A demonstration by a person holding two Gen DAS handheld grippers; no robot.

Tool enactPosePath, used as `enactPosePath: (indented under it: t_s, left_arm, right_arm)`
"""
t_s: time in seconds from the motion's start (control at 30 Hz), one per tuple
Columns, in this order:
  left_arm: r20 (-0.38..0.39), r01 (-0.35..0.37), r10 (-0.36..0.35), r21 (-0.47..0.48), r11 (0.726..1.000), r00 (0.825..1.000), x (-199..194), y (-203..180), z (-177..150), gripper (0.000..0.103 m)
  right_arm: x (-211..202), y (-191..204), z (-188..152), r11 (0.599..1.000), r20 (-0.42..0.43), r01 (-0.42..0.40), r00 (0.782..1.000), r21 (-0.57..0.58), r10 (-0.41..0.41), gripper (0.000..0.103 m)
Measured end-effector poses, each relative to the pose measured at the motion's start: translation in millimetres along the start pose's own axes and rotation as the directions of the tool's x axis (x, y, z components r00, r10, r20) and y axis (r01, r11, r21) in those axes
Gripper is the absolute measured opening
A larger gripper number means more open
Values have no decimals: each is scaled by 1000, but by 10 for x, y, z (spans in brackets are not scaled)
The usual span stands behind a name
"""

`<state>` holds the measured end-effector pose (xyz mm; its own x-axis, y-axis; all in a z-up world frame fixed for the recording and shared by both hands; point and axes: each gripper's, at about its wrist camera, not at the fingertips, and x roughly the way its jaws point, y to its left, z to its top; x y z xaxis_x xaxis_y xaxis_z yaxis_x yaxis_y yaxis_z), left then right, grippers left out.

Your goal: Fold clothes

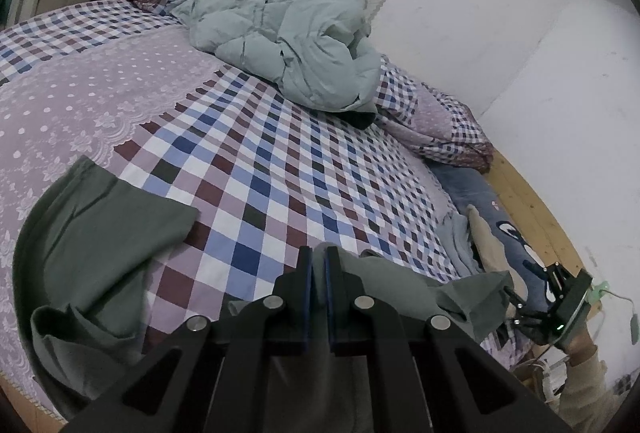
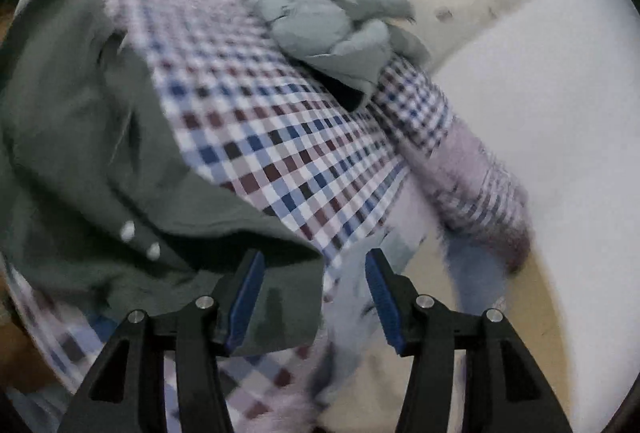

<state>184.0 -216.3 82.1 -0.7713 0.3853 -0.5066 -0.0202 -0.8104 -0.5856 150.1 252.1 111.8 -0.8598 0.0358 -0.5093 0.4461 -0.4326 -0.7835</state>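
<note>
A dark green garment (image 1: 100,233) lies rumpled on the checked bedspread (image 1: 280,173) at the near left, and it runs under my left gripper toward the right. My left gripper (image 1: 318,261) is shut, with a fold of that green cloth pinched between its blue pads. In the blurred right wrist view the same green garment (image 2: 100,153) with two white buttons fills the left side. My right gripper (image 2: 316,289) stands open over its near corner, and the pads are not pressing on the cloth. A hand in a beige sleeve holds that gripper's black body (image 1: 568,293) at the bed's right edge.
A pale blue-green puffer jacket (image 1: 288,41) is heaped at the far side of the bed. A folded checked quilt (image 1: 440,121) lies against the white wall (image 1: 520,33). Blue clothes (image 1: 512,233) rest on the wooden bed frame (image 1: 532,201) at the right.
</note>
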Motion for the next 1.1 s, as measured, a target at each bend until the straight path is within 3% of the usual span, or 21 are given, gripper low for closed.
enactPosePath:
  t_s: [0.1, 0.23, 0.43, 0.5, 0.57, 0.6, 0.67, 0.73, 0.93, 1.1]
  left_arm:
    - [-1, 6, -6, -1, 1000, 1000, 2, -2, 10, 5]
    - [-2, 8, -8, 7, 1000, 1000, 3, -17, 16, 5]
    - [-3, 13, -13, 19, 1000, 1000, 1, -47, 16, 5]
    - [-6, 12, -12, 22, 1000, 1000, 11, -53, 17, 5]
    - [-7, 10, -10, 26, 1000, 1000, 11, -60, 15, 5]
    - [-7, 10, -10, 27, 1000, 1000, 9, -63, 16, 5]
    - [-6, 9, -9, 30, 1000, 1000, 1, -69, 16, 5]
    - [-4, 7, -7, 33, 999, 1000, -3, -76, 20, 5]
    - [10, -7, 6, 56, 998, 1000, -42, -119, 43, 5]
    - [17, -21, 20, 57, 998, 1000, -133, -153, 56, 5]
  right_arm:
    - [67, 274, 22, 977, 26, 117, 993, -180, -114, 56]
    - [223, 533, 17, 897, 63, 213, 977, -387, -204, 56]
    - [423, 677, -50, 796, 75, 217, 974, -565, -212, 53]
    - [476, 689, -59, 774, 71, 208, 976, -598, -207, 47]
    - [517, 685, -43, 766, 70, 204, 977, -610, -204, 34]
    - [527, 688, -32, 767, 68, 199, 977, -610, -200, 32]
    - [520, 705, -21, 772, 65, 191, 980, -607, -190, 12]
    - [500, 718, -8, 786, 63, 184, 981, -590, -183, 4]
    - [262, 651, 60, 881, 63, 180, 983, -437, -170, 4]
    - [-116, 202, 203, 981, 42, 155, 988, -117, -151, 4]
